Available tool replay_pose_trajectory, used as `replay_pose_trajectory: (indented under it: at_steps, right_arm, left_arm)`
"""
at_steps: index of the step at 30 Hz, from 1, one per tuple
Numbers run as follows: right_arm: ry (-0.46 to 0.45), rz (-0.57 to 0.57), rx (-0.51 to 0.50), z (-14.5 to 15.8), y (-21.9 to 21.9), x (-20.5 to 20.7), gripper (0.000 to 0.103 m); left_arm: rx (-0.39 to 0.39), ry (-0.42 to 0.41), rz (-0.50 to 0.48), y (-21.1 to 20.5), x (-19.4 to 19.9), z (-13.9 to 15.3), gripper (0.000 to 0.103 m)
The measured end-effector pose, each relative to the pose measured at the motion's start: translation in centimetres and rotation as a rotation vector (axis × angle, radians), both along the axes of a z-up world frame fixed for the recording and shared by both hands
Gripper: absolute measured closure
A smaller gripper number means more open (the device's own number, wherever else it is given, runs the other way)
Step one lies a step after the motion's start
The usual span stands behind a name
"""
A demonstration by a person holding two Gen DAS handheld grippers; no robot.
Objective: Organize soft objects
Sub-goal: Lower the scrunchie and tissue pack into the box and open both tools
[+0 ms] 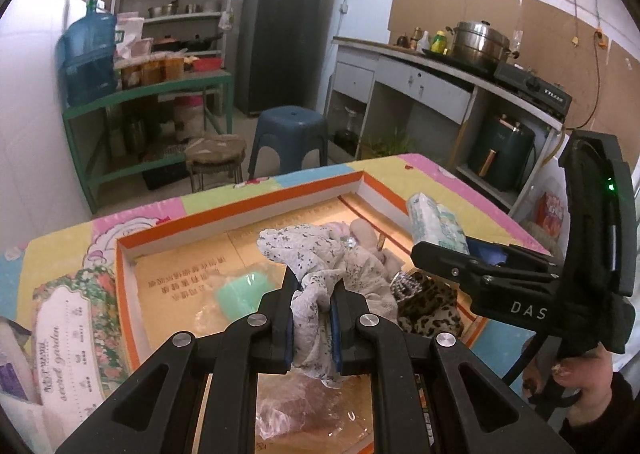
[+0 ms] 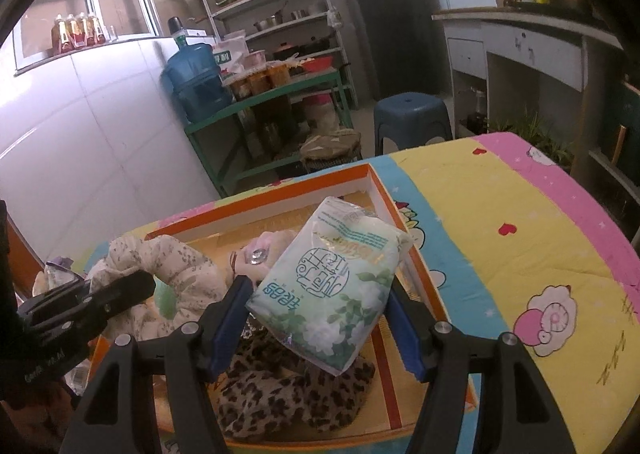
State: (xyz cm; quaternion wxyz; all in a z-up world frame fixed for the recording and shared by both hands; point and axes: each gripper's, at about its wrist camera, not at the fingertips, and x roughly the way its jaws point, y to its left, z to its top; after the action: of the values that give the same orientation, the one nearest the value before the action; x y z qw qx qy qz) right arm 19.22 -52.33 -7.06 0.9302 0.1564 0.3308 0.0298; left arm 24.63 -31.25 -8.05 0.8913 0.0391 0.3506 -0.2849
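Kitchen setting. Table under a pastel cartoon-print cloth [image 2: 500,221] in yellow, pink and blue. On it, a shallow orange-rimmed cardboard box lid [image 1: 248,201] with a tan printed floor.

Left gripper [image 1: 312,318]: fingers narrow, clamped on a white floral-speckled cloth [image 1: 308,254] that bunches up over the tray. Right gripper [image 2: 320,318]: fingers wide, pressed on both sides of a white-and-green plastic tissue pack [image 2: 336,286], held tilted above the tray's right part.

In the tray: a leopard-print fabric piece [image 2: 280,394] at the near right, a mint-green soft item [image 1: 244,290] in clear wrap.

Room: grey-tiled wall, green metal rack with a blue water jug [image 1: 90,57], dark fridge [image 1: 280,33], blue plastic stool [image 1: 290,133], counter with a steel pot [image 1: 480,39].
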Motion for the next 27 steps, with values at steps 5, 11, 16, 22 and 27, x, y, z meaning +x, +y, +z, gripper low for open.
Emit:
replay_pose_trajectory:
  at_steps: [5, 11, 16, 22, 27]
  right_arm:
    - [0.03, 0.004, 0.006, -0.8, -0.1, 0.5, 0.036]
    - [0.031, -0.015, -0.002, -1.0, -0.2, 0.4, 0.029]
    - [0.009, -0.033, 0.012, -0.6, -0.5, -0.3, 0.029]
    - [-0.01, -0.04, 0.024, 0.0, -0.1, -1.8, 0.029]
    - [-0.034, -0.047, 0.021, 0.8, 0.3, -3.0, 0.029]
  left_arm:
    - [0.022, 0.045, 0.002, -0.4, 0.6, -1.3, 0.087]
    - [0.039, 0.044, 0.017, -0.6, 0.5, -1.7, 0.049]
    - [0.007, 0.038, 0.021, 0.0, 0.0, -1.3, 0.036]
    - [-0.002, 0.019, 0.034, 0.8, -0.8, -0.5, 0.035]
    - [-0.015, 0.001, 0.041, 1.4, -1.6, 0.3, 0.035]
